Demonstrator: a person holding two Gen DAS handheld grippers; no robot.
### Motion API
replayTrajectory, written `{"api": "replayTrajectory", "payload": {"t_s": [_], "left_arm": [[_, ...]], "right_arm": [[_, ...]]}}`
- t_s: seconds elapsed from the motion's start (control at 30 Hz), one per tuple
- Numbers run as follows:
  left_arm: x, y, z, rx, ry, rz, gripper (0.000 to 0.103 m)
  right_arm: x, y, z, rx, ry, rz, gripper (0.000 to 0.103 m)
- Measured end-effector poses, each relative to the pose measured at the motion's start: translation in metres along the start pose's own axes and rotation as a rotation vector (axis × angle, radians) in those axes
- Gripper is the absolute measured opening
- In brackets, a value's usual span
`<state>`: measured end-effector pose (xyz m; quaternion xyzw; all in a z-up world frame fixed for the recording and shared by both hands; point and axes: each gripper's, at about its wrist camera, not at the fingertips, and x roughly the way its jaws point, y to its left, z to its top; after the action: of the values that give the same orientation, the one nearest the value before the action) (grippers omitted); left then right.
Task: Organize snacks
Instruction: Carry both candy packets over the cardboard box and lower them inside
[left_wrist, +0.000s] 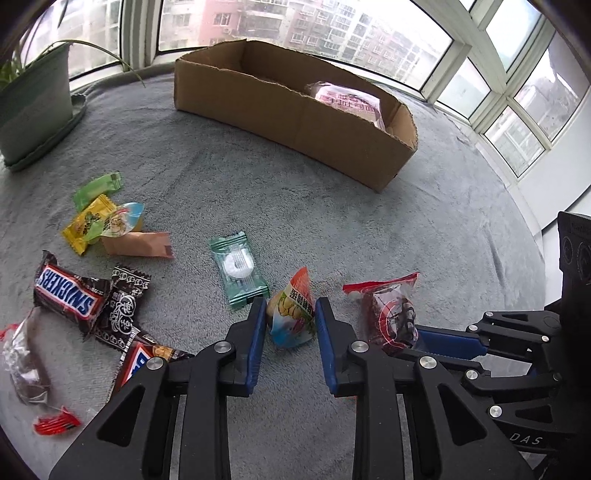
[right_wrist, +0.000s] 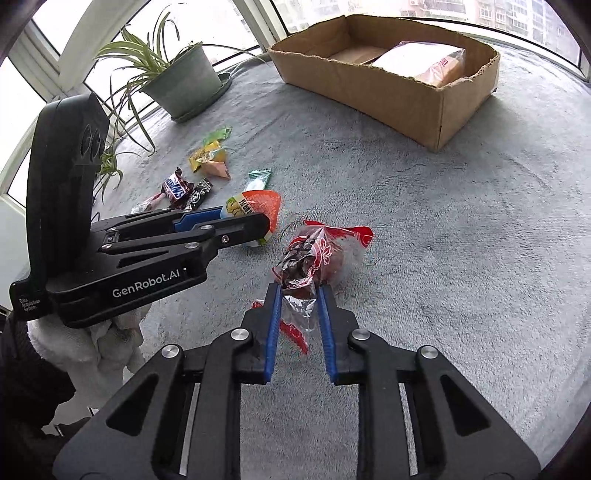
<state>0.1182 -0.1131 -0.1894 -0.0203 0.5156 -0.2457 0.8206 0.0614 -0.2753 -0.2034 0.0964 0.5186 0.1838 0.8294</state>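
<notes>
gripping two snacks at once on the grey blanket.
a jelly cup (left_wrist: 291, 317) is pinched by the left gripper (left_wrist: 291, 314), and a red-wrapped snack (right_wrist: 314, 258) by the right gripper (right_wrist: 298, 291); the cardboard box (left_wrist: 295, 122) is seen well apart, behind them.

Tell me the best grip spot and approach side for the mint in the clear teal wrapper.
Grip the teal-wrapped mint across its short width at the middle, over the white ring. It lies flat on the grey blanket, long axis running away from the camera, so come from above with the fingers straddling its long sides. The flat crimped ends would probably slip.
</notes>
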Motion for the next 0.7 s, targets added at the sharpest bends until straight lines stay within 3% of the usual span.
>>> {"api": "replayTrajectory", "payload": {"t_s": [0.4,0.7], "left_arm": [[-0.022,0.008,0.016,-0.039,-0.053,-0.029,0.025],[-0.029,0.009,0.065,-0.058,-0.121,-0.031,0.025]], "right_arm": [[-0.030,0.003,0.026,-0.021,-0.101,-0.010,0.019],[-0.057,-0.009,0.082,-0.057,-0.208,-0.051,0.019]]}}
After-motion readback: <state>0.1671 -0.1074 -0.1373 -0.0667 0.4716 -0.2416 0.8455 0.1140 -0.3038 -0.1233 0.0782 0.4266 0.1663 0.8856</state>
